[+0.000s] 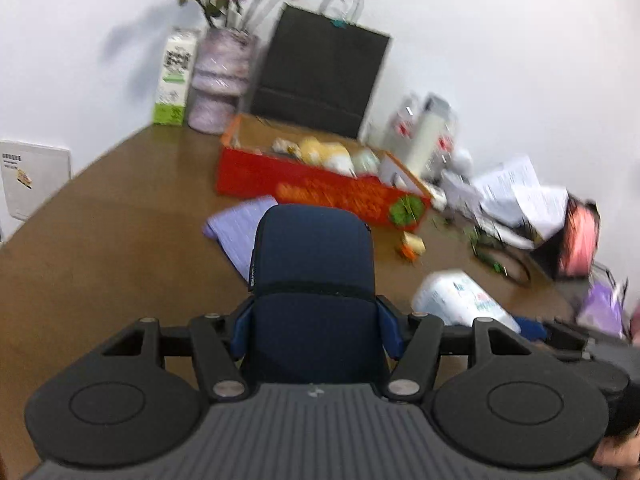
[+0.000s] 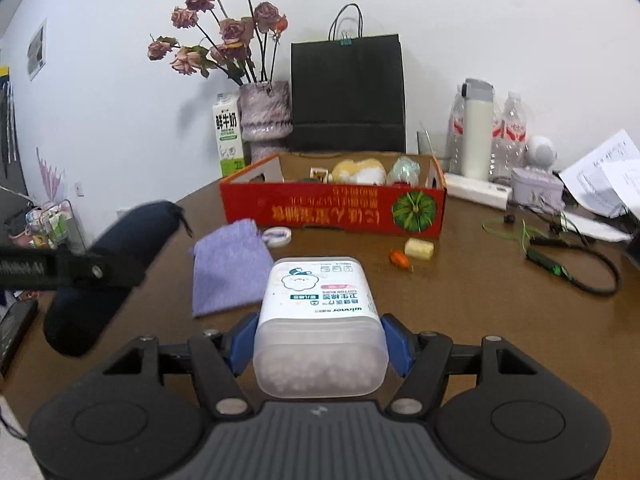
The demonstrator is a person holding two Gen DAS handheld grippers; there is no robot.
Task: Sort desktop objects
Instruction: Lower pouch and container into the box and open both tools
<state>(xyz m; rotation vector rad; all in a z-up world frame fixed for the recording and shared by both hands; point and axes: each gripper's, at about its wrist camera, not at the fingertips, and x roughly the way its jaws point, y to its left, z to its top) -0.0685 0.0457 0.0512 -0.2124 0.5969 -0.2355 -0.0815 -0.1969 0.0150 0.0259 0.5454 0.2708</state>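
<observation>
My left gripper (image 1: 316, 330) is shut on a dark blue zip case (image 1: 314, 264) and holds it above the brown table (image 1: 120, 272); the case also shows at the left of the right wrist view (image 2: 116, 264). My right gripper (image 2: 320, 346) is shut on a translucent cotton-swab box (image 2: 320, 320), which also shows in the left wrist view (image 1: 460, 300). A red cardboard box (image 2: 332, 212) with several items inside stands ahead; it also shows in the left wrist view (image 1: 320, 184). A purple pouch (image 2: 228, 268) lies in front of it.
A yellow block (image 2: 419, 249) and a small orange piece (image 2: 399, 259) lie near the red box. A black paper bag (image 2: 347, 92), a flower vase (image 2: 265, 116) and a milk carton (image 2: 228, 134) stand at the back. Bottles (image 2: 476, 132), papers (image 2: 604, 172) and a cable (image 2: 576, 264) are on the right.
</observation>
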